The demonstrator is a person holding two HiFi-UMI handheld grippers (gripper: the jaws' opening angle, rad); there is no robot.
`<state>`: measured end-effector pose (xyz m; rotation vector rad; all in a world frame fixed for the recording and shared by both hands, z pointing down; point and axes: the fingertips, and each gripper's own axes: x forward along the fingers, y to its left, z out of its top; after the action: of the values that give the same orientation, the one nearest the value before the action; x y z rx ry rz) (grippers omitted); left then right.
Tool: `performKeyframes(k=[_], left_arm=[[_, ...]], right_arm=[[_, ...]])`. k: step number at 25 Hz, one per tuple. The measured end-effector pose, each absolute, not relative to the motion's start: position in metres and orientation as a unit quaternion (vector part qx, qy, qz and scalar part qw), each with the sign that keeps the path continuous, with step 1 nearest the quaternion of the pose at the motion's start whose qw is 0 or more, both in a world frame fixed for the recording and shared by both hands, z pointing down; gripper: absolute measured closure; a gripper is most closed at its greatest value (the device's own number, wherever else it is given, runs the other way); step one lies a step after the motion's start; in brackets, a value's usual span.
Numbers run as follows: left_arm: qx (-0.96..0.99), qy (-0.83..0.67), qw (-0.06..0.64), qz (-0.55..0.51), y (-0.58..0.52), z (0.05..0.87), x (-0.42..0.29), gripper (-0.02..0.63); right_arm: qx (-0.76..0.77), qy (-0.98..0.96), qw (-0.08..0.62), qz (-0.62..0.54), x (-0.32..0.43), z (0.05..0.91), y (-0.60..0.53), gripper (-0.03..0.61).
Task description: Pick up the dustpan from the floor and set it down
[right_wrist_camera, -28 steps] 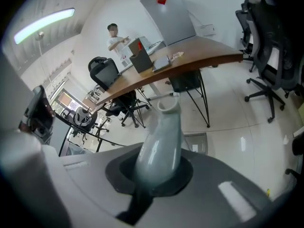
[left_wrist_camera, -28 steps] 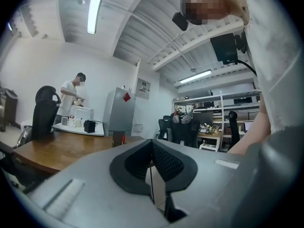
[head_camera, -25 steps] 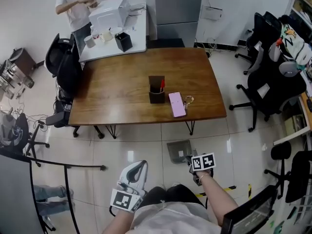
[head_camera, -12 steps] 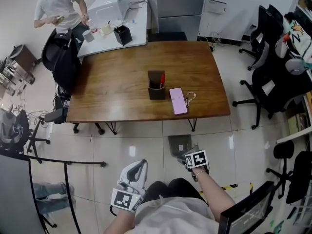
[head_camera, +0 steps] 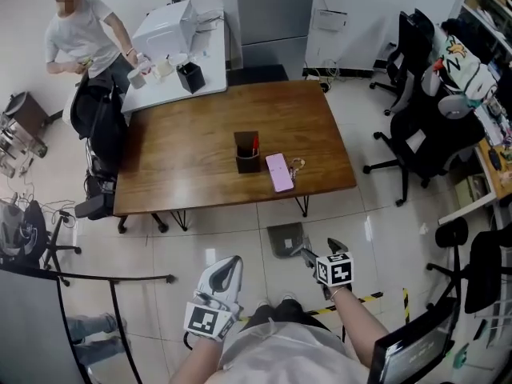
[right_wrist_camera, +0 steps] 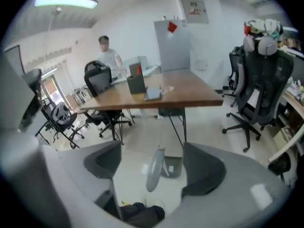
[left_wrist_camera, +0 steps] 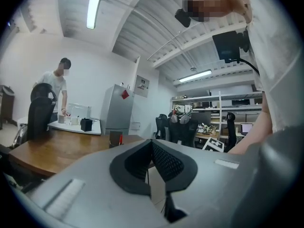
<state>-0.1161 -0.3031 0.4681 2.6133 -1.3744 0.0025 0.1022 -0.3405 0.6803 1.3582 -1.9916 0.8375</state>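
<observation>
The grey dustpan (head_camera: pixel 286 238) lies on the tiled floor just in front of the wooden table. Its long handle (head_camera: pixel 306 254) runs back toward my right gripper (head_camera: pixel 320 252). In the right gripper view the handle (right_wrist_camera: pixel 155 169) stands between the two jaws with a gap on each side. Those jaws are opening and the pads do not touch it. The pan (right_wrist_camera: pixel 173 167) shows on the floor beyond. My left gripper (head_camera: pixel 227 269) hovers over the floor to the left, away from the dustpan. In its own view the left gripper (left_wrist_camera: pixel 152 148) is shut on nothing.
The wooden table (head_camera: pixel 192 166) carries a dark pen holder (head_camera: pixel 246 152) and a pink phone (head_camera: pixel 280 172). Black office chairs (head_camera: pixel 416 134) stand at the right. A person (head_camera: pixel 80 38) stands by a white table at the back left. Yellow-black tape (head_camera: pixel 370 300) marks the floor near my right arm.
My right gripper's jaws have come open around the dustpan handle and the gripper has lifted. The dustpan stays on the floor. The person at the back has stepped left.
</observation>
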Motion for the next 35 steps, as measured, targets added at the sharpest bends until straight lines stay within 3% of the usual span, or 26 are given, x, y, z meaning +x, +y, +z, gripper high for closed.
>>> performKeyframes(k=[2,4,5,20,28,35], left_arm=[[0.886,-0.454,0.095,-0.006,-0.298,0.464,-0.114,0.601],[0.893,-0.441,0.092,-0.014,-0.293,0.456,-0.108,0.601],[0.897,-0.434,0.087,-0.017,-0.289,0.45,-0.104,0.601],[0.89,-0.451,0.047,-0.039,-0.131,0.41,-0.059,0.601],[0.883,-0.465,0.058,-0.034,-0.01,0.416,-0.017,0.601],[0.881,-0.47,0.045,-0.032,0.024,0.398,-0.018,0.601]], right_arm=[[0.51,-0.779,0.24,0.275,0.092,0.63,-0.336,0.374],[0.508,-0.806,0.196,0.231,0.08,0.585,-0.329,0.535],[0.503,-0.819,0.18,0.21,0.073,0.566,-0.324,0.575],[0.455,-0.888,0.067,0.008,0.051,0.421,-0.142,0.575],[0.416,-0.907,0.064,-0.014,0.061,0.409,-0.019,0.575],[0.415,-0.908,0.062,-0.015,0.063,0.404,0.016,0.575]])
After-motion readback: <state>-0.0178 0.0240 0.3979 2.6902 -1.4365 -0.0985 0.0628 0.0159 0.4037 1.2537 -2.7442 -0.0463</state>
